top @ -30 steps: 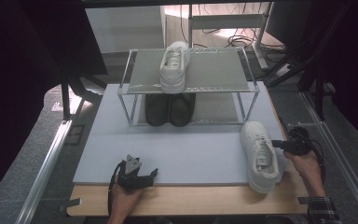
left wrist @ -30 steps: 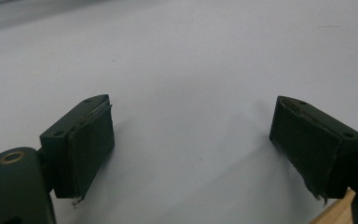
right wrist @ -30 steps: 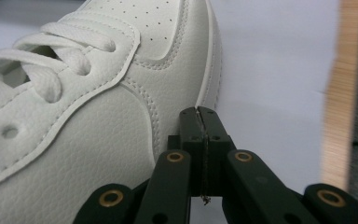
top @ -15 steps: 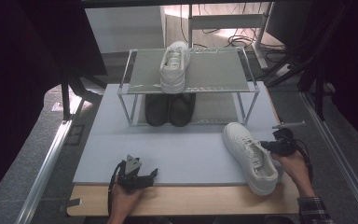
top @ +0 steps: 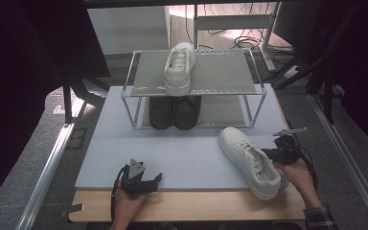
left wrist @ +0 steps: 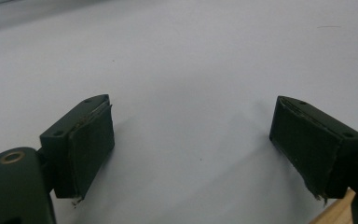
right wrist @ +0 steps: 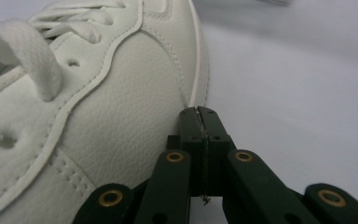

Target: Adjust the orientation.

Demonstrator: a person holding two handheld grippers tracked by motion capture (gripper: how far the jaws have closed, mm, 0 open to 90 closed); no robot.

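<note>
The left gripper (top: 141,179) rests near the mat's (top: 182,153) front edge, jaws wide apart with nothing between them. Right of it lies a white leather sneaker (top: 250,160) — laced, stitched, toe angled toward the rack (top: 191,72) — with the right gripper (top: 274,154), jaws pressed together, touching its side.

Black fingers (left wrist: 91,140), brass rivets, plaid sleeve (top: 322,216)

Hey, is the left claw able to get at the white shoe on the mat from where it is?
Probably yes: the left claw is open, with bare mat between it and the white shoe. The shut right claw already presses that shoe's side.
</note>
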